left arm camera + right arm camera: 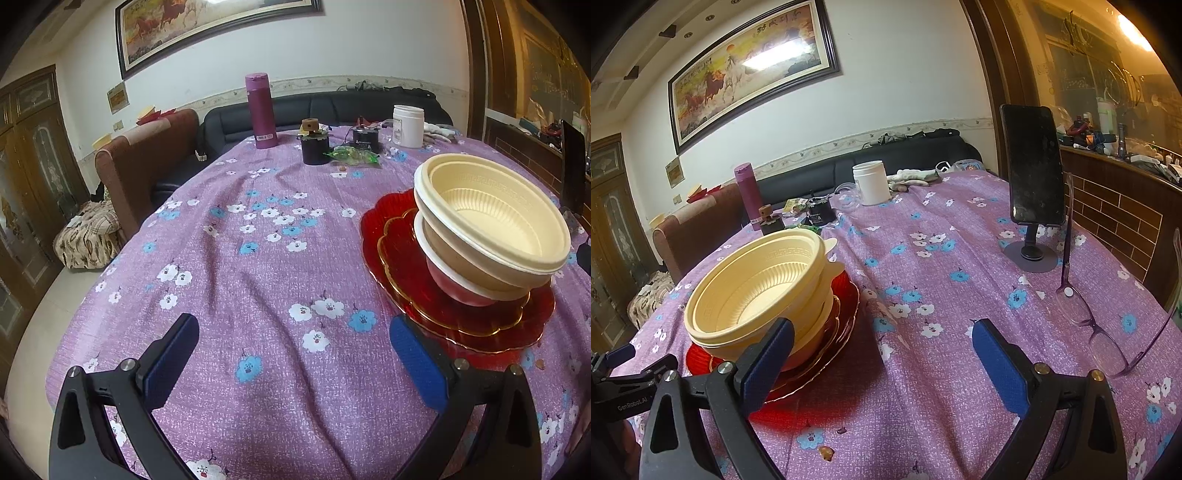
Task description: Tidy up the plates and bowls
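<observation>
Both of our grippers hang over the table with nothing in them: the left gripper (295, 358) has its blue pads spread wide above bare cloth, and the right gripper (882, 354) is just as wide, its left pad close in front of the stack. The cream bowls (753, 291) sit nested and tilted on a pink bowl (469, 291), which rests on a gold-rimmed red plate (476, 314) laid on a larger red plate (373, 236), all toward the near edge of the purple flowered table (258, 258). We judge the stacking nearly or wholly done. If anything remains, we should level the leaning bowls, closing gently on a rim without tipping the pile. Eyeglasses (1097, 332) and a phone on a stand (1032, 173) stand well apart toward the right edge.
</observation>
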The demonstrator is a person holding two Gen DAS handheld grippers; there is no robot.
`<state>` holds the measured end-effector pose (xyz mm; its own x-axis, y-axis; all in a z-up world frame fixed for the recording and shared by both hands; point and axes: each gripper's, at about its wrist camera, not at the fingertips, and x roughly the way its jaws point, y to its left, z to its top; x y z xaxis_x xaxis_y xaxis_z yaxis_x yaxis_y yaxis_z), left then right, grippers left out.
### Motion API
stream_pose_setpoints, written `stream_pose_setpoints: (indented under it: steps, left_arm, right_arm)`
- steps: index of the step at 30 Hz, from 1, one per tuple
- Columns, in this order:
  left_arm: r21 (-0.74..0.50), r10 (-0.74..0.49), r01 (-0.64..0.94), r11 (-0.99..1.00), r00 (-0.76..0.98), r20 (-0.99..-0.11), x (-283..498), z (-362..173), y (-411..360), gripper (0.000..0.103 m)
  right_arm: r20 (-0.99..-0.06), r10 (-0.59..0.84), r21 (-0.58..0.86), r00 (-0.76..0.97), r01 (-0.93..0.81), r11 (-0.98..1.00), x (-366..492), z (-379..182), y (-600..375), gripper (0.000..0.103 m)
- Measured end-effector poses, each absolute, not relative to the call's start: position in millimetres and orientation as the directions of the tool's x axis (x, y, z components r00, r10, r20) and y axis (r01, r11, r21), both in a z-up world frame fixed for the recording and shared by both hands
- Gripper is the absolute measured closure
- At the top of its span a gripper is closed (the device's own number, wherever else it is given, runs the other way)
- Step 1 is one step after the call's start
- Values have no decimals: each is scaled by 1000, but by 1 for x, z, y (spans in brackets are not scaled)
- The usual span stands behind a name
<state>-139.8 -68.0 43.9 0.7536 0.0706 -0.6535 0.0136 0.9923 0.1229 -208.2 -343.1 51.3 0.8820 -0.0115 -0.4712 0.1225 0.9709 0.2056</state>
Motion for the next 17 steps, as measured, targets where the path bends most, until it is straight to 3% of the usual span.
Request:
stream_pose_setpoints:
  steps: [11,17]
  left_arm:
    - [102,44,33,994,743,-668,-136,44,-66,0]
    - [17,-72,120,993,698,-712,-128,44,-60,0]
  right_arm:
    - [-471,-13,205,882,124,971,-208,51,-343,4]
    - [-473,-18,207,881,131,970,-210,52,-345,4]
